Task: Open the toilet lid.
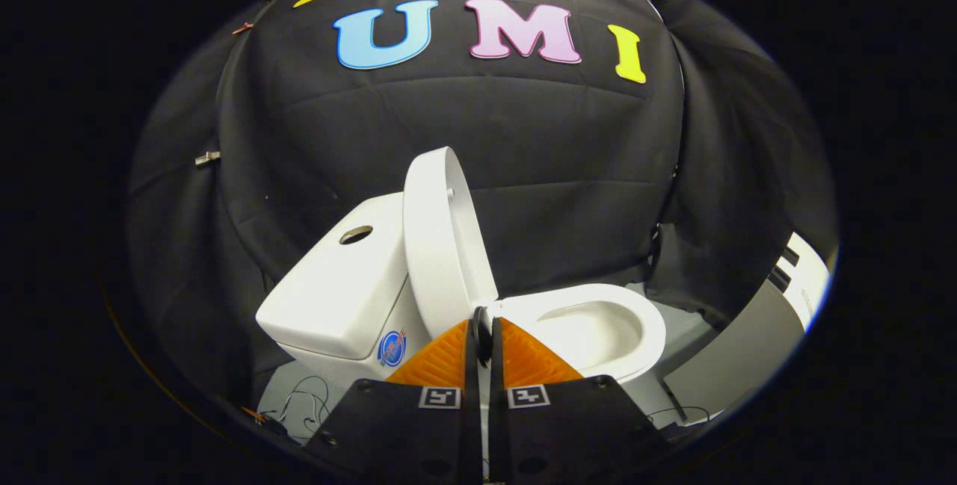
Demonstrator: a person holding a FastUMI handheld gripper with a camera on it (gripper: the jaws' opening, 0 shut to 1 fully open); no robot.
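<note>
Task judged done: glossy white plastic toilet lid (441,238) is raised upright just beyond the clenched, empty gripper (483,335); nothing is left.

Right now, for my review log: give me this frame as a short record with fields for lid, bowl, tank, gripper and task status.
lid: toilet lid raised, standing upright against the tank
bowl: toilet bowl open, beyond the fingers
tank: tank behind the lid, round button on top
gripper: gripper with fingers close together, nothing between them, tips near the lid's hinge end
task status: lid looks already opened
</note>
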